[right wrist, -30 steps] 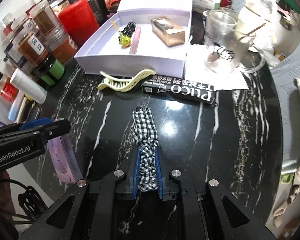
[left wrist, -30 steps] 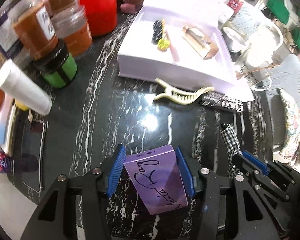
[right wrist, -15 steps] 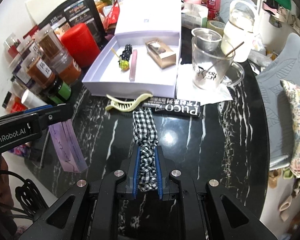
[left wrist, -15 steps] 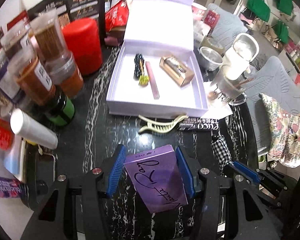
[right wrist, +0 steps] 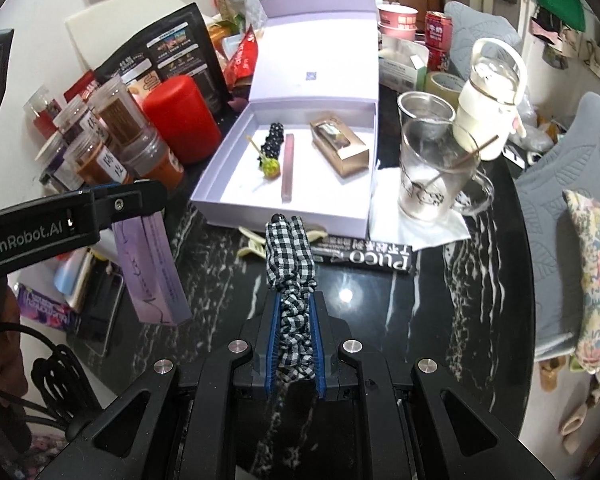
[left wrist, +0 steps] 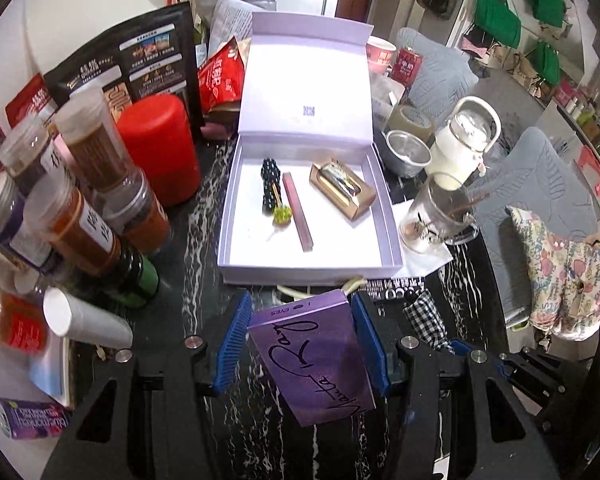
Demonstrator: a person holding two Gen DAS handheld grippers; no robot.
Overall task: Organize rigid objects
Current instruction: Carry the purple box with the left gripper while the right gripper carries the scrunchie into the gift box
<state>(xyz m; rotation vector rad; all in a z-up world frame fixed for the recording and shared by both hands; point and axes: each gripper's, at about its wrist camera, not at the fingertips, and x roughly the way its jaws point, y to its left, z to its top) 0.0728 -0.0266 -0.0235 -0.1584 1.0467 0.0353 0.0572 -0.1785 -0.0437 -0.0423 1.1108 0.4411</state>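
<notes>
Lilac box (left wrist: pixel 260 272) — gold pkg (left wrist: pixel 342 190), pink stick (left wrist: pixel 298 212)

My table (right wrist: pixel 440 304) is black marble with white veins. The open lilac box (right wrist: pixel 236 208) sits on it; left of the box stands a red canister (right wrist: pixel 180 120), right a glass mug (right wrist: pixel 428 172) on a napkin, in front a cream hair clip (right wrist: pixel 252 246) and a black carton (right wrist: pixel 372 258).

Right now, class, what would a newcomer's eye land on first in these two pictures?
Probably the open lilac box mid-table, with a gold case and a pink stick lying inside. Next, the purple packet clamped in the left gripper and the checked scrunchie pinched in the right gripper. A red canister stands left of the box.
</notes>
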